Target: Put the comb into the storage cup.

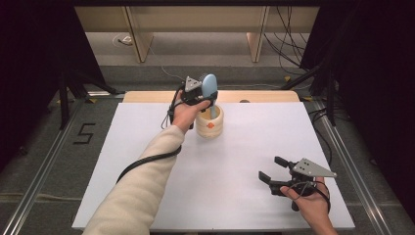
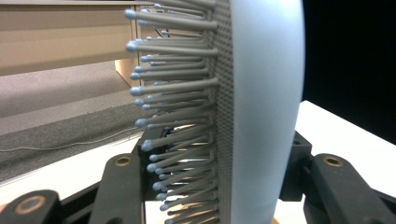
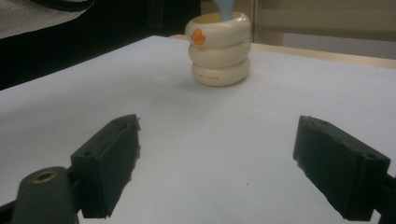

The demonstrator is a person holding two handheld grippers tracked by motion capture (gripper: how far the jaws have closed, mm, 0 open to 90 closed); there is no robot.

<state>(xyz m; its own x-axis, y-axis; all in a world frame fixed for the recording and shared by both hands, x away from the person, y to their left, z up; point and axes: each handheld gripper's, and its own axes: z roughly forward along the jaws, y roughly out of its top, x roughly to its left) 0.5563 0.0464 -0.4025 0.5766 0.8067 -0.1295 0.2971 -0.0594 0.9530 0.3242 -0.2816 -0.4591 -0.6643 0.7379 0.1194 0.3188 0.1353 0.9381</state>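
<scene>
Clamping a pale blue plastic hairbrush with grey, blue-tipped bristles (image 1: 210, 87), the left gripper (image 1: 203, 98) sits at the far side of the white table (image 1: 147, 161), just left of centre, directly above a cream ribbed holder shaped like stacked rings with a small orange mark on its side (image 1: 209, 122). From the left gripper view the brush head (image 2: 261, 112) stands upright between the two black jaws, which press on it from both sides, bristles pointing to that view's left. In the high view the brush's handle runs down into the holder's open top, with the oval head above the rim and level with the gripper. The right gripper (image 1: 273, 169) rests near the right front of the table, well apart from the brush and the holder, held in the person's right hand (image 1: 311, 203). Its jaws stand wide with nothing between them, and from the right gripper view they frame bare tabletop, with the holder (image 3: 218, 51) farther off and a bit of blue handle (image 3: 225, 9) showing inside its rim.
</scene>
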